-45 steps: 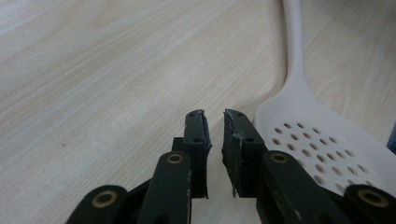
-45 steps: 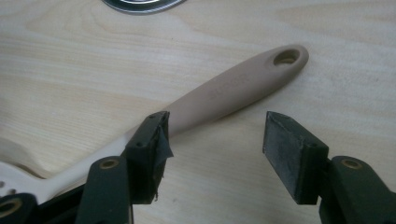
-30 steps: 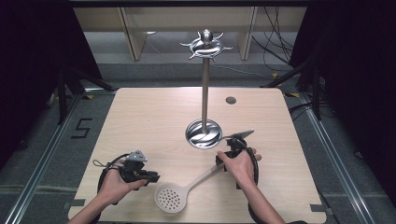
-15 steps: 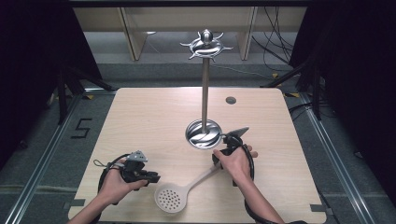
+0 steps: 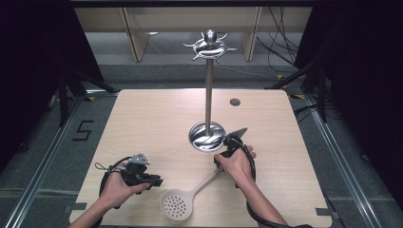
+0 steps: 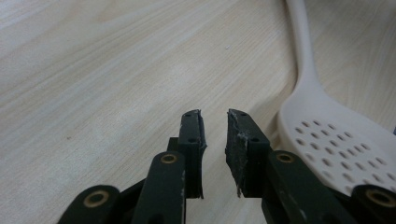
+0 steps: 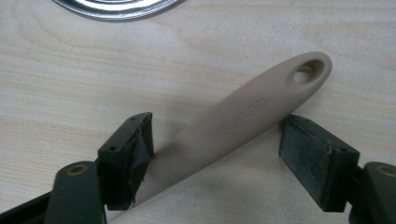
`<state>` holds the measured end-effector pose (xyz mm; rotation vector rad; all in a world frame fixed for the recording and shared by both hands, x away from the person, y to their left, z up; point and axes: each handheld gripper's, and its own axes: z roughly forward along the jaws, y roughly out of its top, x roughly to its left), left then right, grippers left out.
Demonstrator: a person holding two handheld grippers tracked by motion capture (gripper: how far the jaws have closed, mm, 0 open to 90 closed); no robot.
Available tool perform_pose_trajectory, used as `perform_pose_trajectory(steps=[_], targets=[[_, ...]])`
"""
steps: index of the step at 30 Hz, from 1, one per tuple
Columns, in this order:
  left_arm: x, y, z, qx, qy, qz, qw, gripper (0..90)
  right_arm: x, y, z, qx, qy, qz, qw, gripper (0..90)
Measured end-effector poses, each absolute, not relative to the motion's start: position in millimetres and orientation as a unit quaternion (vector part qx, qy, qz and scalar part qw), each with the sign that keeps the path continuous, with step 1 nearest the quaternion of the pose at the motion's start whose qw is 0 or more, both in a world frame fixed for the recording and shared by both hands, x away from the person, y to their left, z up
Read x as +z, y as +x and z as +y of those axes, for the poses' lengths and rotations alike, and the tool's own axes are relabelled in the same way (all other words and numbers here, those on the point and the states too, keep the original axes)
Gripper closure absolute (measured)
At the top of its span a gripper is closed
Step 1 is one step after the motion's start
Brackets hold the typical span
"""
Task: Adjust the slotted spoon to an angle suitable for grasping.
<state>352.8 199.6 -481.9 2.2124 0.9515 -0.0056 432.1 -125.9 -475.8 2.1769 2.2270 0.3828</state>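
A beige slotted skimmer (image 5: pixel 177 205) lies at the table's near edge, its handle (image 7: pixel 243 121) running up and to the right. My right gripper (image 5: pixel 220 165) stands open over the handle's end, one jaw on each side; the right pad (image 7: pixel 317 163) is clear of it. In the right gripper view the handle's hanging hole is beyond the jaws. My left gripper (image 5: pixel 159 181) rests on the table left of the skimmer's head (image 6: pixel 336 144). Its jaws (image 6: pixel 215 126) have just been opening, and they stand open with nothing between them.
A metal utensil stand, with a round shiny base (image 5: pixel 206 136), a tall pole and a hooked crown (image 5: pixel 209 45), rises just beyond my right hand. The base's rim (image 7: pixel 116 7) is close ahead of the right jaws. A small hole (image 5: pixel 235 101) marks the far tabletop.
My right hand has shifted slightly left over the handle's end. The left hand and the skimmer have stayed put.
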Motion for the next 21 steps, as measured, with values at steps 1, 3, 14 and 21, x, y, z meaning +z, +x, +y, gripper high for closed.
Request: perform_pose_trajectory(steps=[1,3,14,21], targets=[[-482.3,352.5,199.4,0.001,0.856,0.37,0.361,74.4,-475.5,432.2,-126.3,0.121,0.693,0.711,0.002,30.2],[-482.7,353.1,199.7,0.002,0.857,0.371,0.359,74.4,-475.4,432.6,-127.4,0.121,0.693,0.711,0.003,33.3],[-482.9,352.4,198.5,0.0,0.855,0.372,0.361,74.4,-475.0,434.5,-130.6,0.12,0.656,0.745,0.005,49.1],[-483.8,352.7,198.3,-0.002,0.856,0.37,0.36,74.2,-474.0,435.5,-133.0,0.111,0.627,0.771,0.006,56.9]])
